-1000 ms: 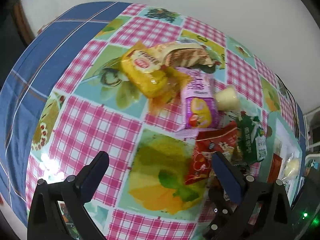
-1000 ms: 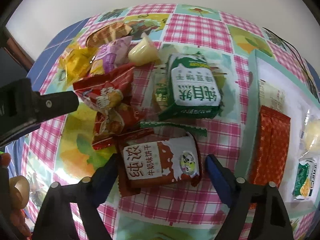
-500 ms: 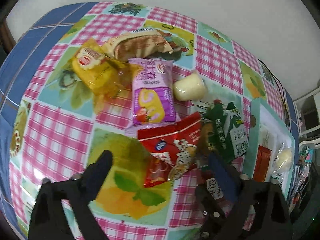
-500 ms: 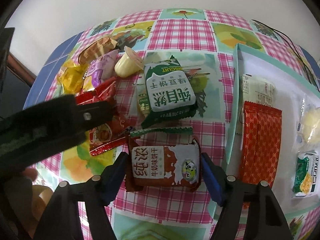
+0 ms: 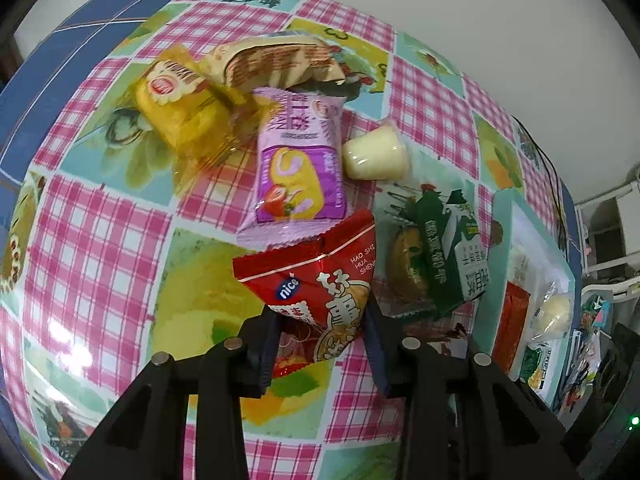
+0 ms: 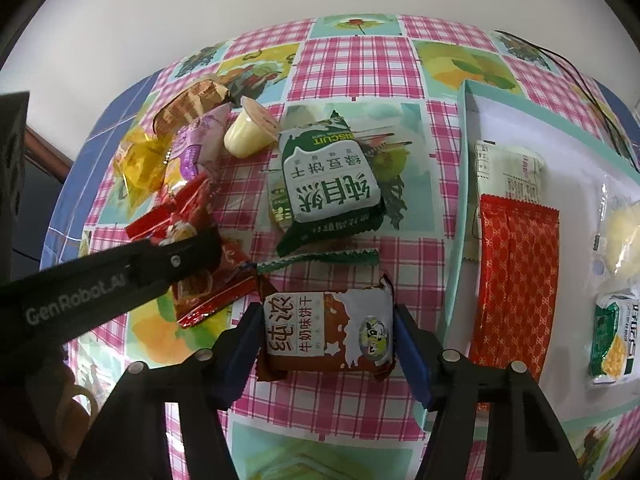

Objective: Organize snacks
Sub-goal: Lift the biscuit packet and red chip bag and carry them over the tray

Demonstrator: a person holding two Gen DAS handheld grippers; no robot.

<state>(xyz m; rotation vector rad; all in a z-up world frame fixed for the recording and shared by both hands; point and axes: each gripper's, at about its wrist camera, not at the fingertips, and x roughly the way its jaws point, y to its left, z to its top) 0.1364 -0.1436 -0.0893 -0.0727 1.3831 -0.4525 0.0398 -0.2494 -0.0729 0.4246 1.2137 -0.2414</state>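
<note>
Snacks lie in a loose pile on the checked worktop (image 6: 352,52), with a teal-rimmed tray (image 6: 460,184) to the right already holding several packets, among them a red patterned sachet (image 6: 516,276).

Left gripper (image 5: 320,322): clenched on the lower end of the red snack bag (image 5: 320,276); bag crumpled between the pads. Its upper edge overlaps the purple cake-roll packet (image 5: 298,168).

Right gripper (image 6: 326,332): pads pressed against both short sides of the brown milk-biscuit packet (image 6: 326,330), grasping it. Cannot tell whether the packet is off the worktop yet. It sits just beside the tray's near wall.

Untouched in the pile: green biscuit packet (image 6: 328,184), jelly cup (image 6: 246,136), yellow cake packet (image 5: 180,116), striped wafer packet (image 5: 276,64).

Step in hand, as judged: pick-up of two items at once, transfer not yet made.

Next move calls for: lifting each packet clear, carrying it over the tray wall and setting it on bare tray floor. The red bag is soft, so its free end may drag the purple packet.
</note>
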